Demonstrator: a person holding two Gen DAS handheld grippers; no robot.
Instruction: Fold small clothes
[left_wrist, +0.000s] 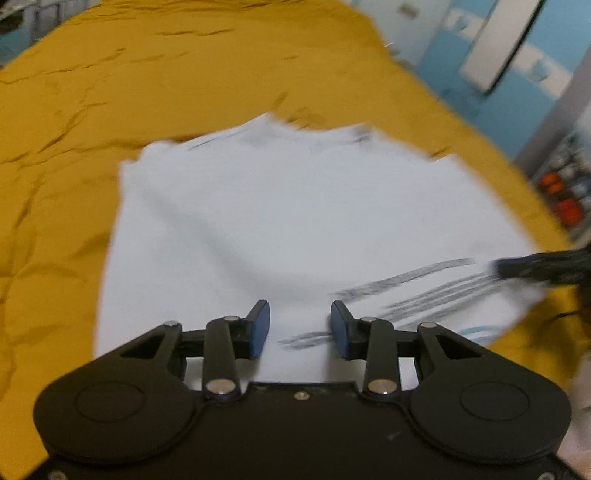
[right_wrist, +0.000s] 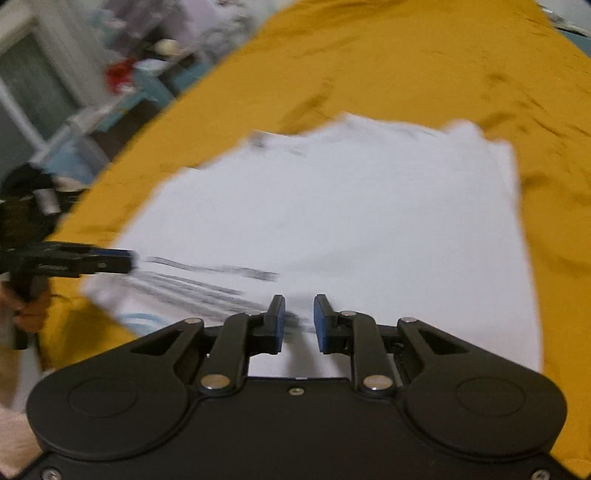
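Black linkage arms of the left gripper (left_wrist: 300, 328) are filling the bottom of the left wrist view, its blue-padded fingers (left_wrist: 258, 330) standing well apart with nothing between them but the cloth beyond. Whether the pads are touching the fabric cannot be told from this angle. Directly ahead of and beneath that gripper, the white garment (left_wrist: 295, 221) is lying spread on the mustard-yellow sheet (left_wrist: 184, 74), its near hem running under the fingers and its far edge lying toward the middle of the sheet. Dark grey printed streaks (left_wrist: 406, 284) are showing on the garment's near right part, blurred by motion. At the right edge of the same view, the right gripper (left_wrist: 496, 269) is reaching in over the garment's right margin. In the right wrist view, the right gripper (right_wrist: 299, 321) is sitting with its jaws parted by a narrower gap, holding nothing visible, the white garment (right_wrist: 351, 221) extending ahead of it across the mustard-yellow sheet (right_wrist: 406, 55). The printed streaks (right_wrist: 207, 284) are lying just left of its fingers. The left gripper (right_wrist: 131, 260) is entering from the left edge at the garment's left border; its opening cannot be judged there. Cluttered shelving (right_wrist: 129, 74) is appearing blurred beyond the sheet.
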